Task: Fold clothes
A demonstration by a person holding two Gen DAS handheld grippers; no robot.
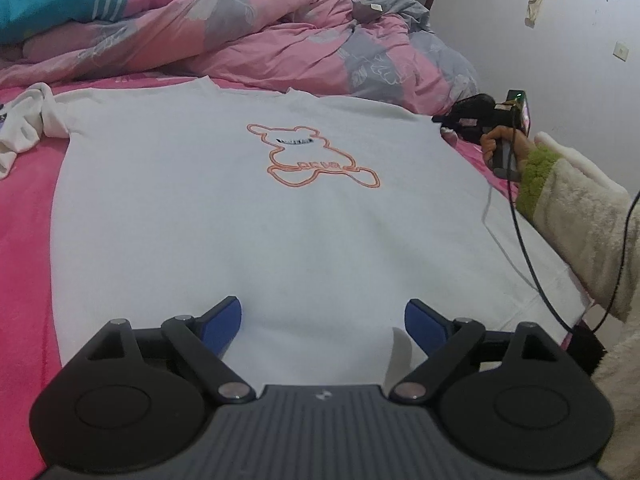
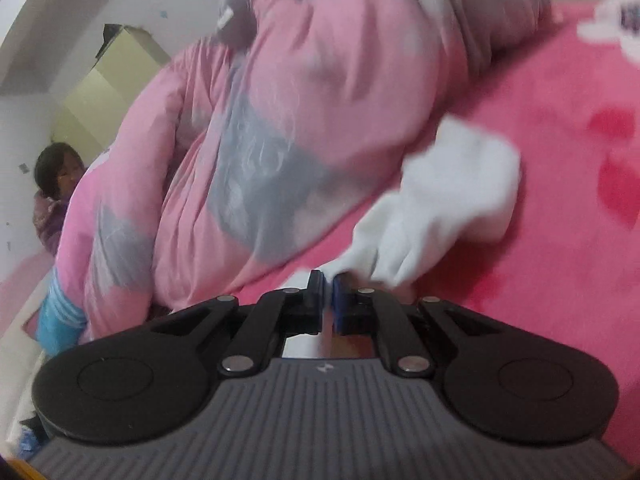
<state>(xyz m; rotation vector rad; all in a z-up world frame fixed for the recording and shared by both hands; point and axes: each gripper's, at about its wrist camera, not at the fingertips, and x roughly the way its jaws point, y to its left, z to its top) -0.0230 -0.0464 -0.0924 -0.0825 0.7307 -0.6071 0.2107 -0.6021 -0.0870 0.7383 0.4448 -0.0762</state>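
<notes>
1 white T-shirt (image 1: 248, 216), 1 crumpled white garment (image 1: 24, 128), 1 quilt (image 1: 280, 40), 2 tongs (image 1: 322, 320) (image 2: 328, 280).

The right wrist view is smeared — the duvet (image 2: 280, 128) and the white sleeve (image 2: 440, 208) lose their edges, and whether cloth sits between the fingers (image 2: 316, 300) cannot be told. The shirt (image 1: 240, 220) hem hides behind the left gripper (image 1: 323, 322).

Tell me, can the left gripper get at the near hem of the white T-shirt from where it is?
Probably yes. The left gripper is open just above the white T-shirt, whose near part lies flat between the fingers, with nothing on top of it. The right gripper is off at the far sleeve, out of the way.
</notes>
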